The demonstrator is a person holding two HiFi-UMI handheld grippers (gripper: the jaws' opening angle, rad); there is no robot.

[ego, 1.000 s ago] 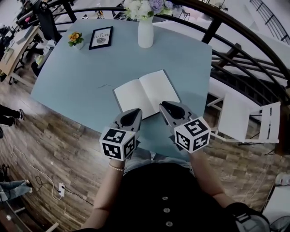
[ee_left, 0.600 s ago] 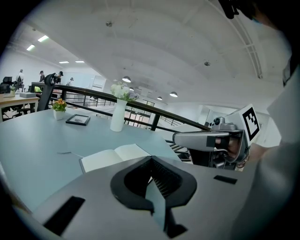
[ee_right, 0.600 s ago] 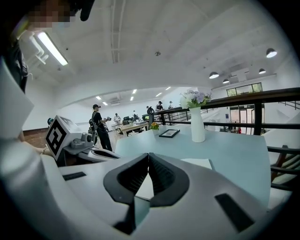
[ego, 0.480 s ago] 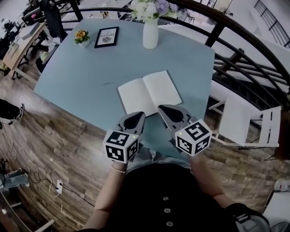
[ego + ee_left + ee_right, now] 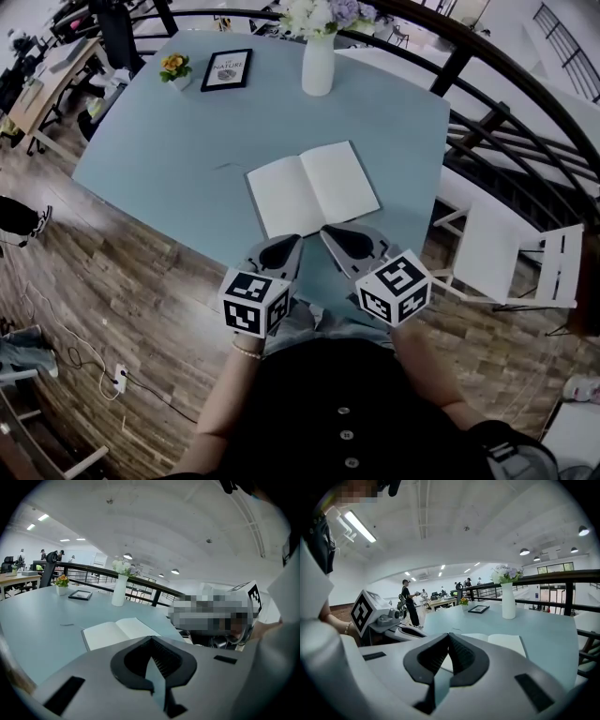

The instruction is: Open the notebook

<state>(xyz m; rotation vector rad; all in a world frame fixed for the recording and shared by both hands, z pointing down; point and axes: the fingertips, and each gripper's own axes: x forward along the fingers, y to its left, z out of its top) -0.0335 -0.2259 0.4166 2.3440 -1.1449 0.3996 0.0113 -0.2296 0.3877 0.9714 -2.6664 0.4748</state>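
The notebook (image 5: 312,187) lies open and flat on the light blue table (image 5: 169,150), two blank white pages up. It shows ahead of the jaws in the left gripper view (image 5: 117,631) and the right gripper view (image 5: 506,644). My left gripper (image 5: 284,240) and right gripper (image 5: 327,231) sit side by side at the table's near edge, tips just short of the notebook's near edge. Both are shut with nothing between the jaws, as the left (image 5: 150,638) and right (image 5: 449,634) gripper views show.
At the table's far side stand a white vase of flowers (image 5: 318,64), a framed print (image 5: 226,69) and a small flower pot (image 5: 175,67). A white chair (image 5: 506,253) and a dark railing (image 5: 487,112) are on the right. People and desks are far off.
Both grippers have drawn back toward the person, away from the open notebook. The notebook has stayed flat on the table.
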